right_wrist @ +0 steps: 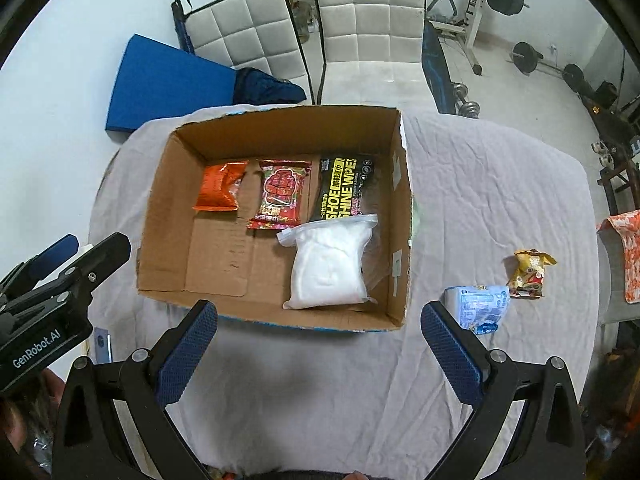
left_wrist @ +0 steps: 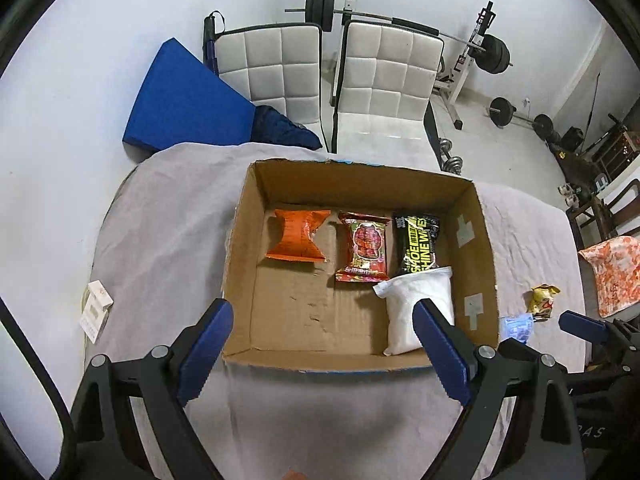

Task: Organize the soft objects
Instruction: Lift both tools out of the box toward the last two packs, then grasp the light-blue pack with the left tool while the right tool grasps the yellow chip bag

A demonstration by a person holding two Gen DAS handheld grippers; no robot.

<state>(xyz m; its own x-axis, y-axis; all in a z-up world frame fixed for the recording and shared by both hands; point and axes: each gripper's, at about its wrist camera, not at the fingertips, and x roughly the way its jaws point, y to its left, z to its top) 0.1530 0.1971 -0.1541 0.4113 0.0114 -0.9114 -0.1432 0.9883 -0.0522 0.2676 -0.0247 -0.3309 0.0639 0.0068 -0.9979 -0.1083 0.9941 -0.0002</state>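
Left tongs (left_wrist: 324, 344): jaws spread wide, nothing between them, held above the near wall of the cardboard box (left_wrist: 240, 248). Right tongs (right_wrist: 318, 344): also spread wide and empty, above the grey cloth of the table (right_wrist: 500, 200) just in front of the box's near wall.

Box sits mid-table, open top. Along its far wall, left to right: orange packet (left_wrist: 298, 238), red packet (left_wrist: 365, 248), black wipes pack (left_wrist: 418, 242). White pouch (right_wrist: 330, 268) lies in the near right corner, its top edge touching the wipes pack and the red packet.

Outside the box, toward the table's right edge: light blue tissue pack (right_wrist: 480, 306) near the box's near right corner, yellow snack bag (right_wrist: 528, 274) just beyond it. White card (left_wrist: 96, 312) at the table's left edge.
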